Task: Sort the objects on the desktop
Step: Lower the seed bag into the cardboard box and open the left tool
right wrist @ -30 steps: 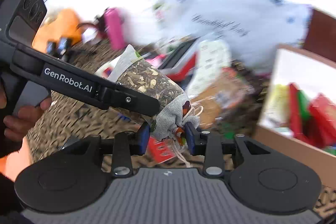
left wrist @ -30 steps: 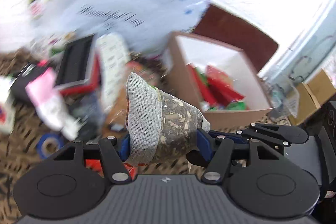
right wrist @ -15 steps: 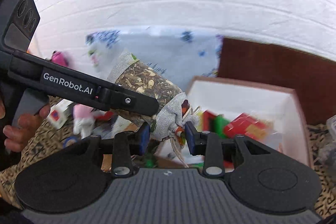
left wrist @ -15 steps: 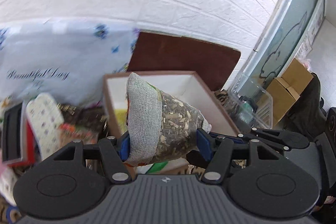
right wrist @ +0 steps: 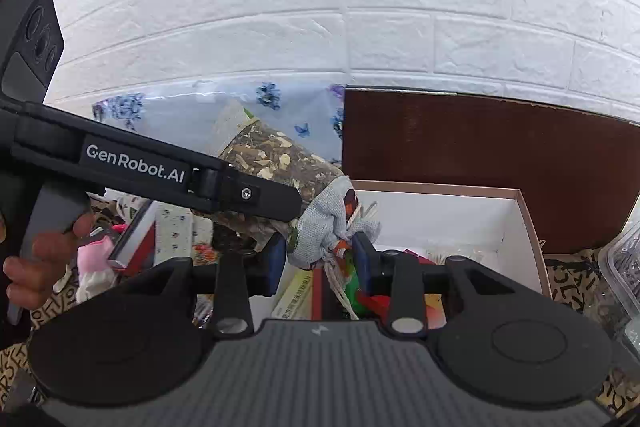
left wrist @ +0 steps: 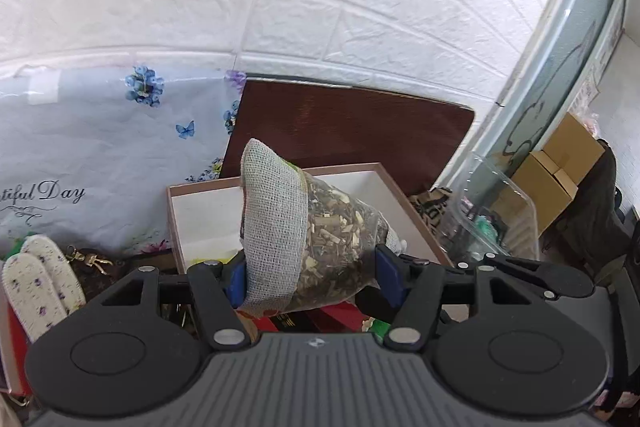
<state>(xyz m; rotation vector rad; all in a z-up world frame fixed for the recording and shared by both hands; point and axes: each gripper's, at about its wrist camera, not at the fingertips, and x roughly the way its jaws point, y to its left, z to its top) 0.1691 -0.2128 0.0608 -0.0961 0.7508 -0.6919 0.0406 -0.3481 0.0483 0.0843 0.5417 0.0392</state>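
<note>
The desk [right wrist: 576, 275] wears a letter-patterned cover; on it sit an open cardboard box [left wrist: 176, 227] (white inside), a clear plastic container [left wrist: 496, 211] beside it, and a floral bag [left wrist: 100, 163].

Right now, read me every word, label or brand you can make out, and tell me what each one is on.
"GenRobot.AI": white lettering on the left gripper's black arm, seen from the right wrist.
"tiful Day": black script on the floral bag, its start cut off at the frame edge.
Block letters on the patterned tablecloth: they form no readable word.
Print on the yellow-green packet in the cardboard box: too small to read.
</note>
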